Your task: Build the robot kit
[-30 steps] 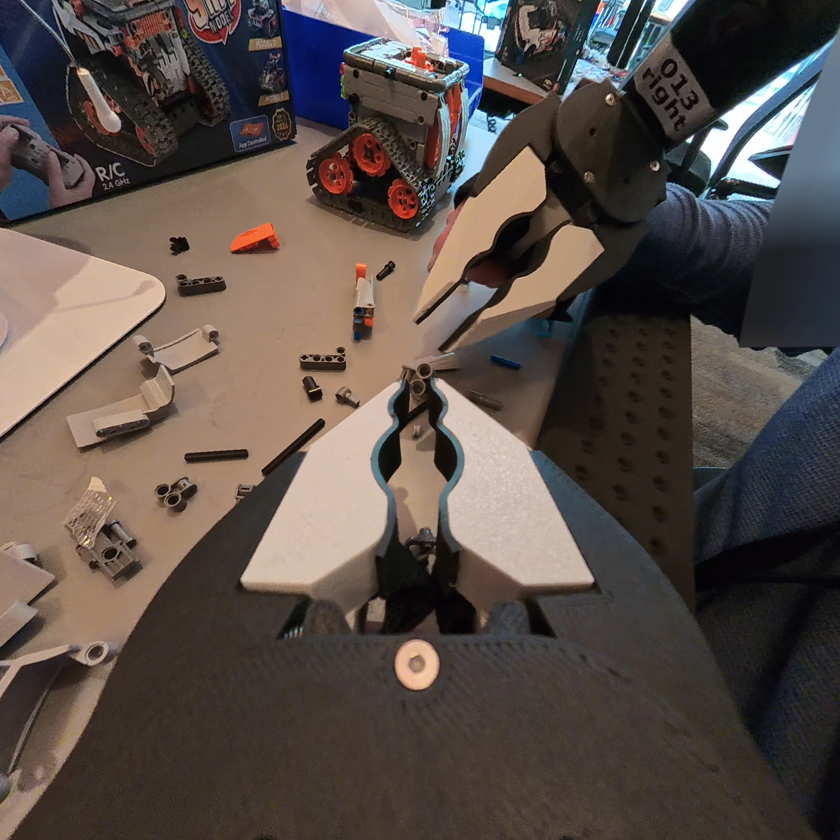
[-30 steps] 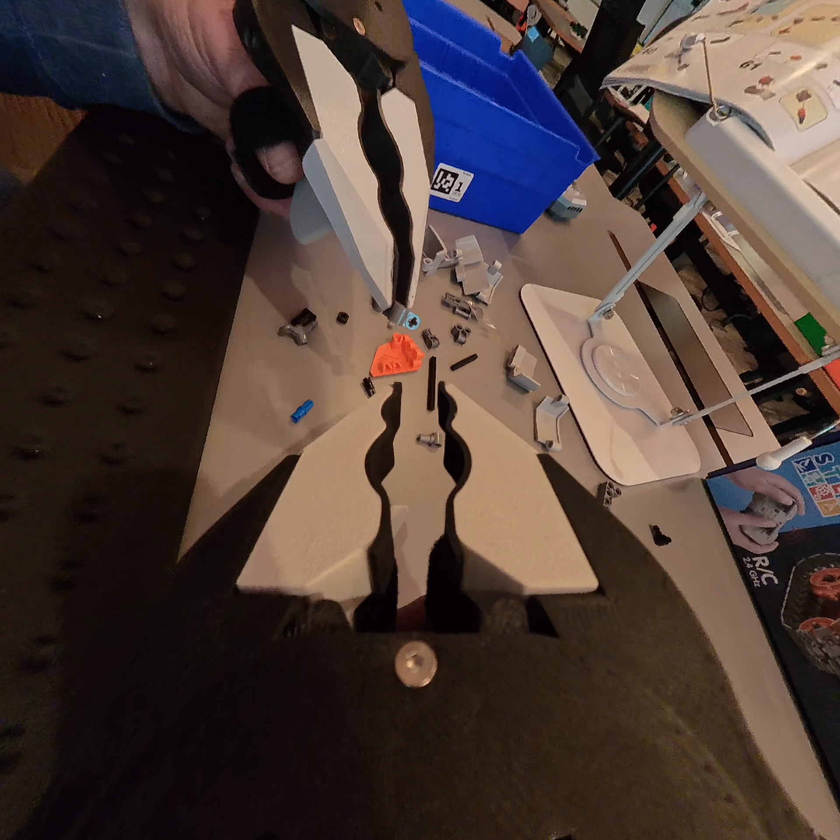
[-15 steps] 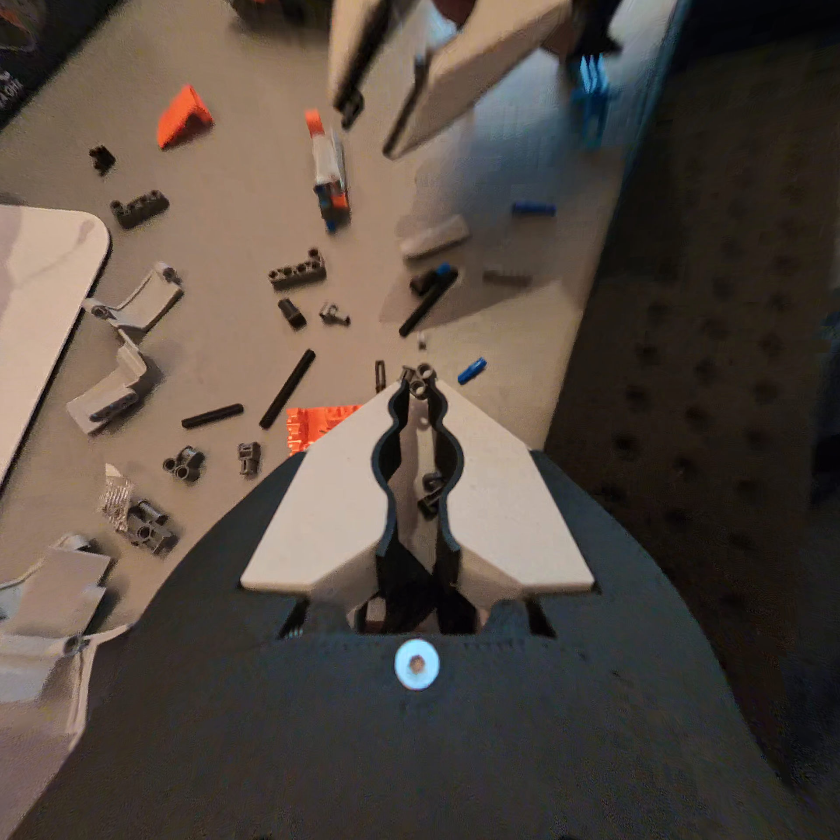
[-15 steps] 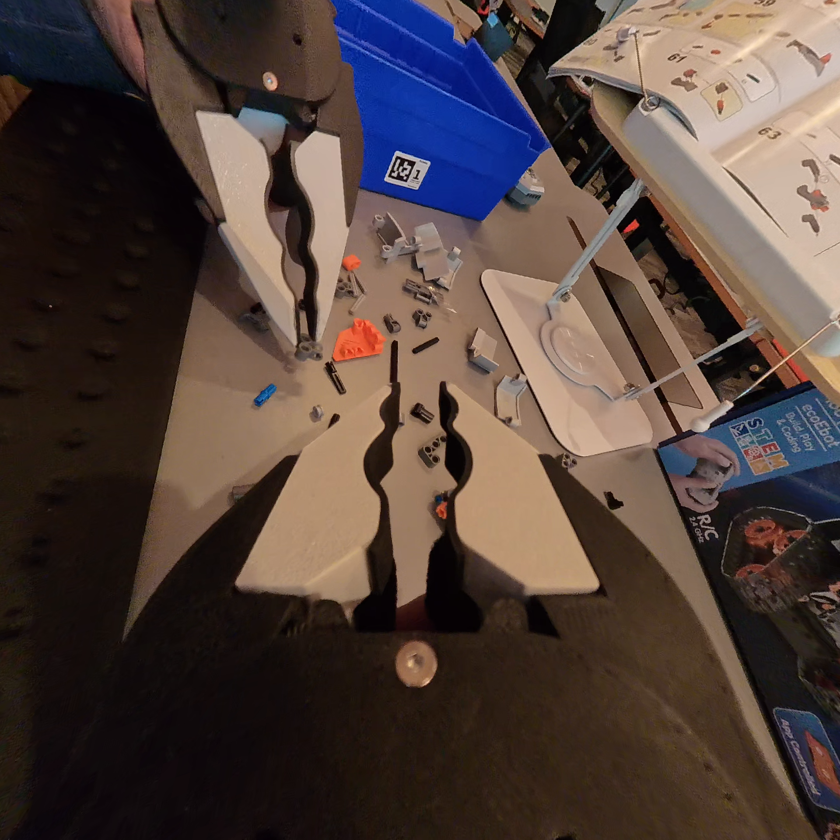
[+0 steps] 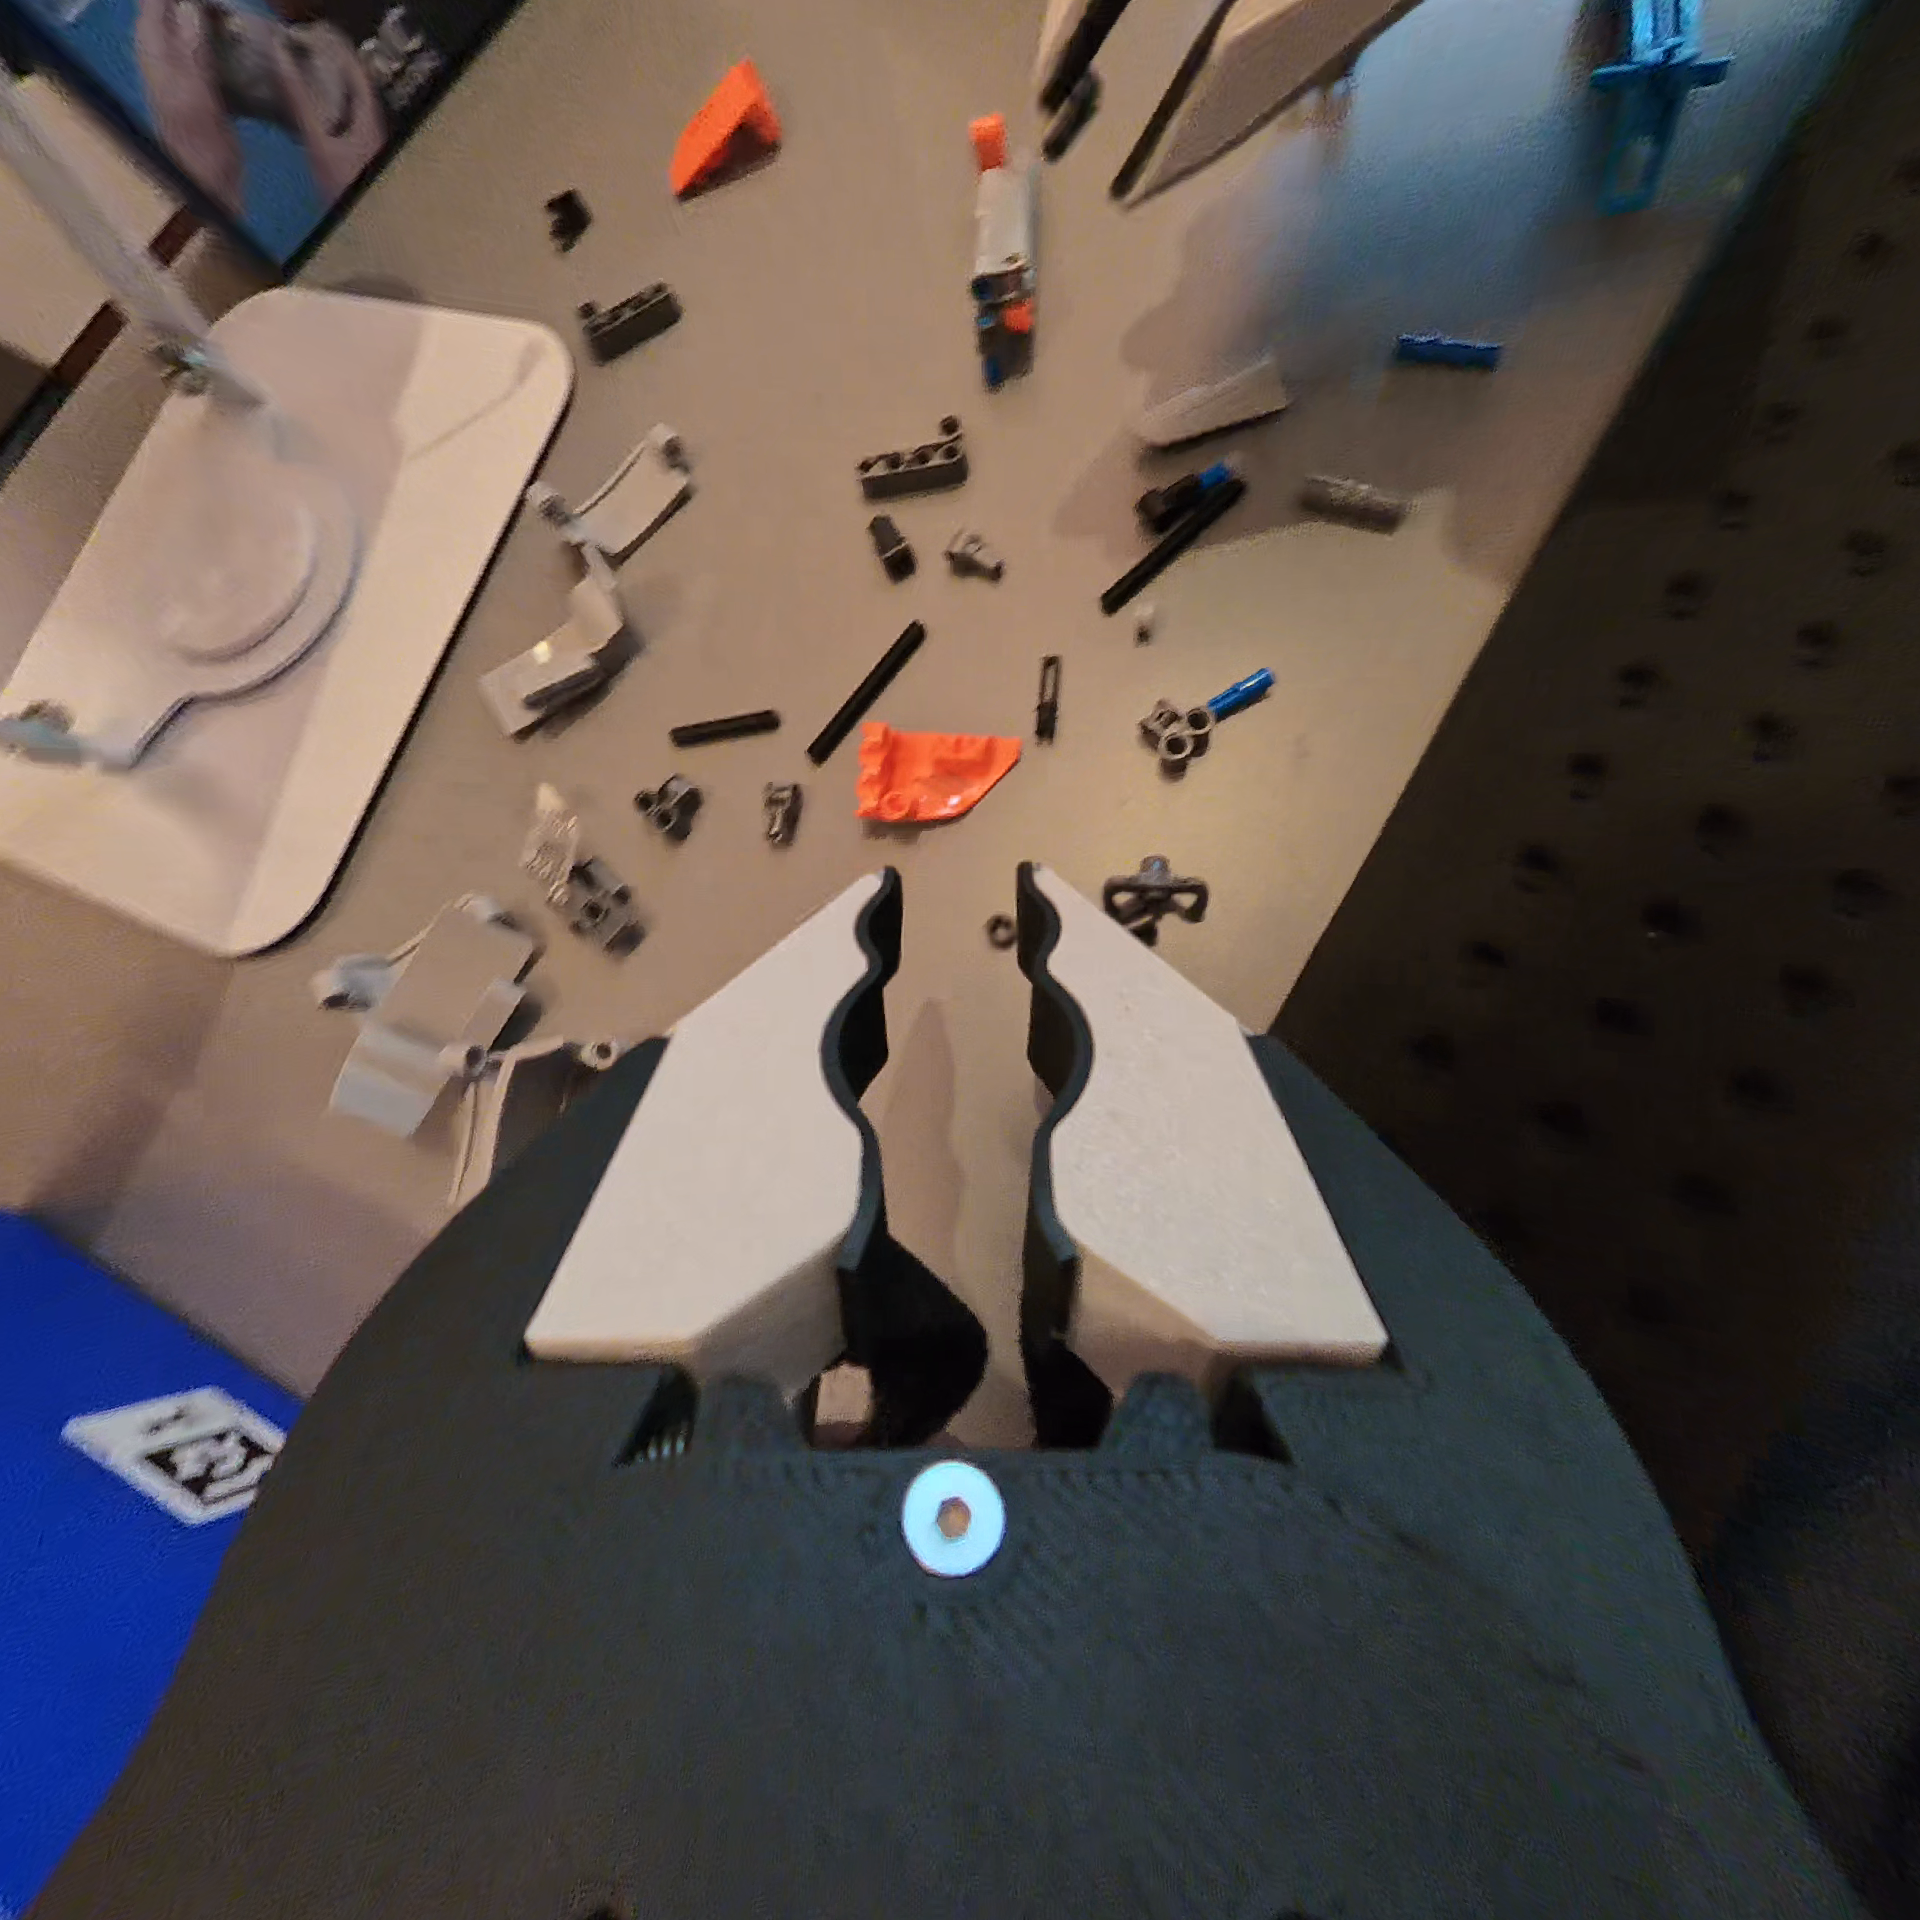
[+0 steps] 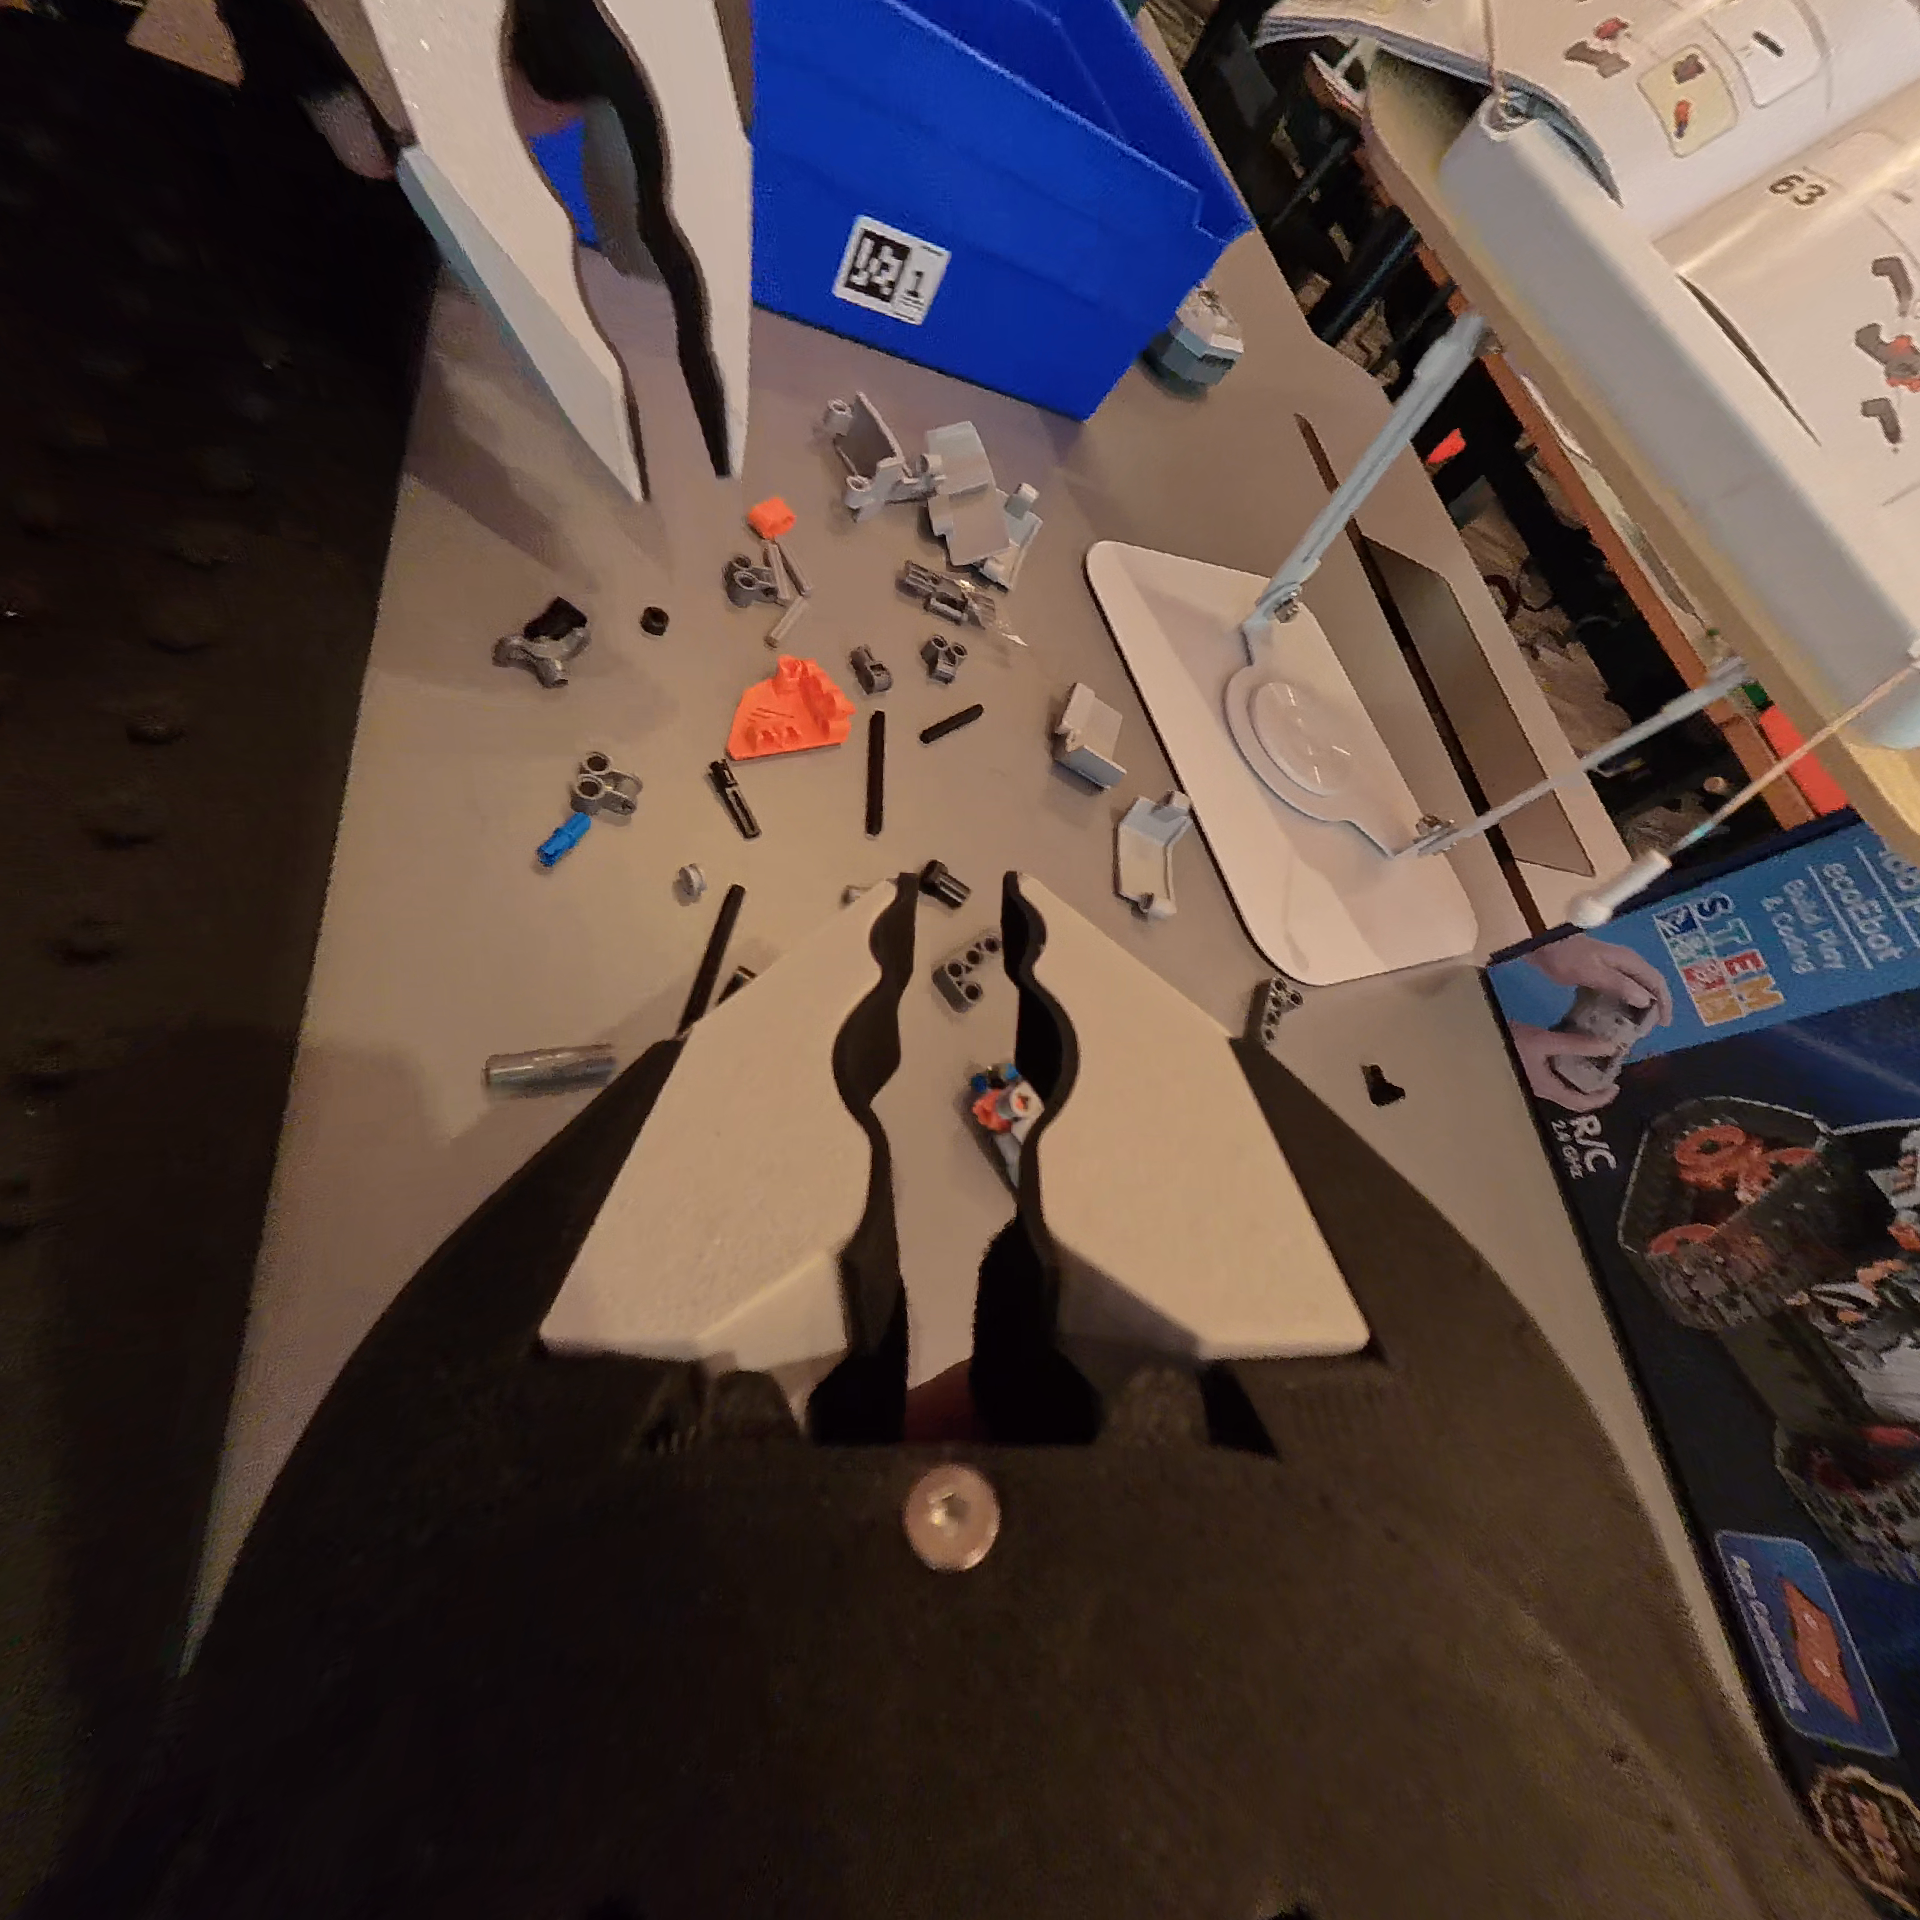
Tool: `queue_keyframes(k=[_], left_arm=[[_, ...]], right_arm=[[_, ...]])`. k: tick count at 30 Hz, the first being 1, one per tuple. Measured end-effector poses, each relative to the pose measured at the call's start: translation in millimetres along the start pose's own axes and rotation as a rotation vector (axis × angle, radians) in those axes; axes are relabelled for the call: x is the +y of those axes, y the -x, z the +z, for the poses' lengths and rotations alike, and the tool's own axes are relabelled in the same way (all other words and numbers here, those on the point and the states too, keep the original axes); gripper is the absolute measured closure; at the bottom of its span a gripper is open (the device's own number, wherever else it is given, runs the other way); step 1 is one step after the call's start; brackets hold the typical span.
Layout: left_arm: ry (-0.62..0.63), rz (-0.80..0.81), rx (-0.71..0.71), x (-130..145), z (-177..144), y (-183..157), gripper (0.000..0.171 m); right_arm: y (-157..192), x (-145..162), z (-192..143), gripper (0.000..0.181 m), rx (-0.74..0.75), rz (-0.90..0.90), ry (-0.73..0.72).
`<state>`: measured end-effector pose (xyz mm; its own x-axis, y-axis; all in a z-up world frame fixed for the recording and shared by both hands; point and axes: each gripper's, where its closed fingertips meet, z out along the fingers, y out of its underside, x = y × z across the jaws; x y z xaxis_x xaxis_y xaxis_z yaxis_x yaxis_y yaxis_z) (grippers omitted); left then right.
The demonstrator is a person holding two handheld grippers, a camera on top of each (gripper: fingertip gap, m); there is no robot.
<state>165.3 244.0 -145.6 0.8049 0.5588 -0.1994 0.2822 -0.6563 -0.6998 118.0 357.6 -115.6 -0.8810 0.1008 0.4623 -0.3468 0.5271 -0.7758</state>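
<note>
Left wrist view: the left gripper (image 5: 956, 894) hangs above a grey table (image 5: 1351, 644), its two pale fingers parted with a clear gap and nothing between them.
Nearest to left gripper: an orange wedge-shaped piece (image 5: 930, 771) lies just beyond the fingertips; a black connector piece (image 5: 1153, 899) sits just beside the right fingertip.
Further off: two black rods (image 5: 864, 691) lie beyond the orange wedge-shaped piece, and a grey connector with a blue pin (image 5: 1200, 717) lies to its right.
Left edge: a white tray (image 5: 416, 582) rests on the table, with a blue bin (image 5: 94, 1382) nearer the camera.
Right wrist view: the right gripper (image 6: 961, 888) is also parted and holds nothing.
Between right fingers: a small grey holed beam (image 6: 966, 971) and an orange, grey and blue assembly (image 6: 1000, 1117) lie on the table below, seen through the gap.
Right side: a printed toy box (image 6: 1714, 1195) lies flat on the table.
</note>
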Motion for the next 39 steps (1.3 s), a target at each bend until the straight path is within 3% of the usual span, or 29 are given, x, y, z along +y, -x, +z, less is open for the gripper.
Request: queue_keyframes(k=[4, 7, 11, 13, 22, 31, 39], left_arm=[[0.019, -0.02, -0.038, 7.9, -6.0, -1.1, 0.149], [0.089, -0.019, -0.151, 20.9, -8.3, 12.3, 0.147], [0.206, -0.013, -0.384, 42.1, -0.7, 45.0, 0.142], [0.234, -0.024, -0.416, 47.4, 7.3, 49.6, 0.139], [0.223, -0.176, -0.37, 57.0, 18.7, 57.3, 0.158], [0.194, -0.129, -0.353, 56.1, 15.6, 49.8, 0.159], [0.016, -0.097, -0.31, 23.0, 7.5, 37.1, 0.159]], right_arm=[[-23.7, 6.3, -11.1, 0.167, 0.074, 0.032, 0.012], [-37.9, 7.1, -20.0, 0.168, 0.096, 0.119, -0.017], [-30.7, 7.3, -14.5, 0.169, 0.071, 0.113, -0.009], [-23.3, 7.6, -10.0, 0.169, 0.051, 0.093, 0.003], [-12.7, 3.9, -6.4, 0.169, 0.026, 0.058, 0.007], [-10.1, -0.3, -8.1, 0.169, 0.019, 0.054, -0.007], [-4.4, -1.1, -4.5, 0.169, -0.003, 0.06, -0.012]])
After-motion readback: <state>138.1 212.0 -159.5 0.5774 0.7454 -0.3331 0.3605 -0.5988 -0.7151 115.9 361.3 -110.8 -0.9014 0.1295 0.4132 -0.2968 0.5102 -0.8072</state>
